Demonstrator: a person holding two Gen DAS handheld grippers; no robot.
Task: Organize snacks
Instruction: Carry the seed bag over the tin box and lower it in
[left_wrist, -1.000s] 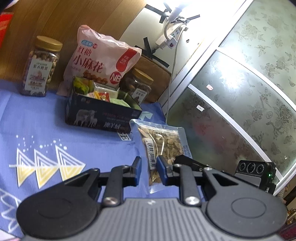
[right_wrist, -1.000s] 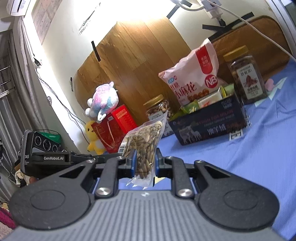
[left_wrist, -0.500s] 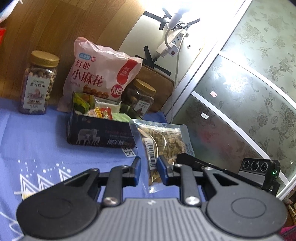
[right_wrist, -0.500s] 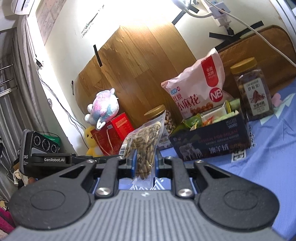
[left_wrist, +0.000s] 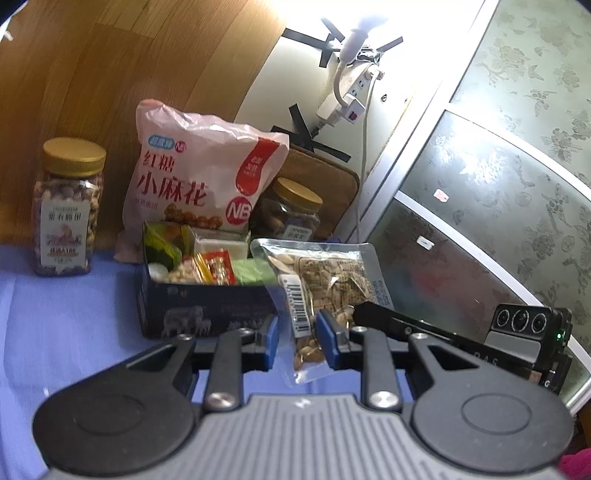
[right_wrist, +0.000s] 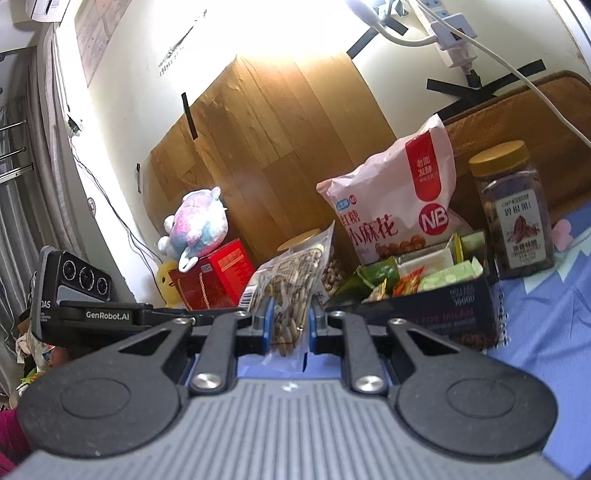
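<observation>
The right gripper (right_wrist: 289, 326) pinches a clear packet of seeds (right_wrist: 291, 295) between its blue pads, the packet standing edge-on and upright between them. In the left wrist view the same packet (left_wrist: 325, 288) shows its flat printed face and barcode, and the left gripper (left_wrist: 295, 341) sits around its lower end with its fingers set narrow; the right pad (left_wrist: 327, 338) is against the packet, while a gap shows at the left pad (left_wrist: 271, 338), so I cannot tell whether it truly grips. The packet is held above the blue cloth (left_wrist: 74, 314), just right of a dark box (left_wrist: 207, 310) filled with small wrapped snacks. Behind the box leans a pink bag (left_wrist: 199, 184) with red print. A gold-lidded jar of nuts (left_wrist: 68, 210) stands far left on the cloth, and a second jar (left_wrist: 295, 212) stands far right behind the box. In the right wrist view a plush toy (right_wrist: 197, 225) rests on a red box (right_wrist: 218, 275) at the far left.
</observation>
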